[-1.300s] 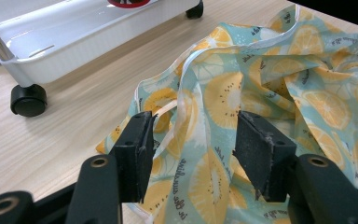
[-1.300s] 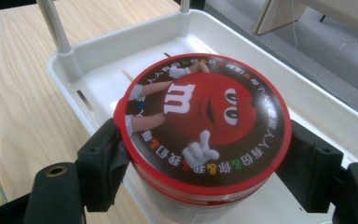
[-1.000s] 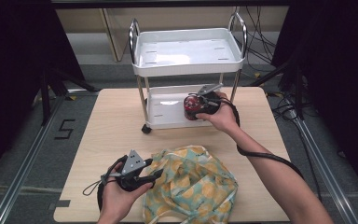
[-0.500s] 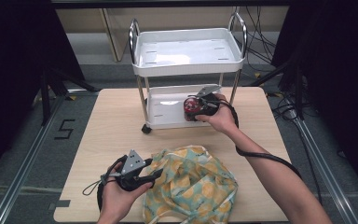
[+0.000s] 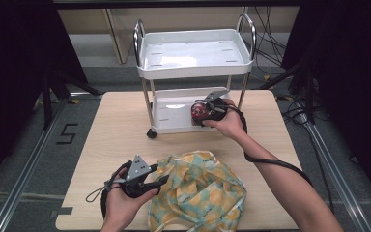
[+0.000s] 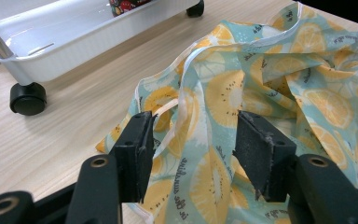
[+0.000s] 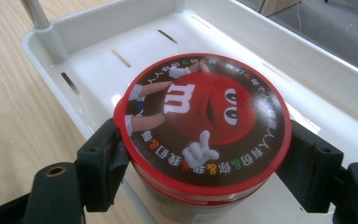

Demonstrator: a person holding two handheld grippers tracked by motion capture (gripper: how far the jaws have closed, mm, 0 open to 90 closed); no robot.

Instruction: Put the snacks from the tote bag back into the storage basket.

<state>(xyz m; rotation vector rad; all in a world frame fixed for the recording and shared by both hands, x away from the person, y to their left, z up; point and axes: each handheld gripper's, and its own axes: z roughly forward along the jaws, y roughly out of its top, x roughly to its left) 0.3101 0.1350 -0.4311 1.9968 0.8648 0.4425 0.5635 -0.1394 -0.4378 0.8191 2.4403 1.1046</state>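
The right gripper point(image 7: 205, 177) is squeezing a round red candy tub point(image 7: 204, 119) from both sides, in the middle of the right gripper view. The tub is sitting in the bottom tray of the white cart point(image 5: 174, 126), so putting it away looks almost done; letting go is left. At the lower left of the high view, the left gripper point(image 6: 191, 140) is waiting with jaws apart over the orange-print bag point(image 6: 279, 98), not pinching it.

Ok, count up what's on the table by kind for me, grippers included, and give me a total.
Rolling cart: 1
Red-lidded candy tub: 1
Citrus-print cloth bag: 1
Hand-held grippers: 2, the left gripper at the bag, the right gripper closed around the tub
Total: 5
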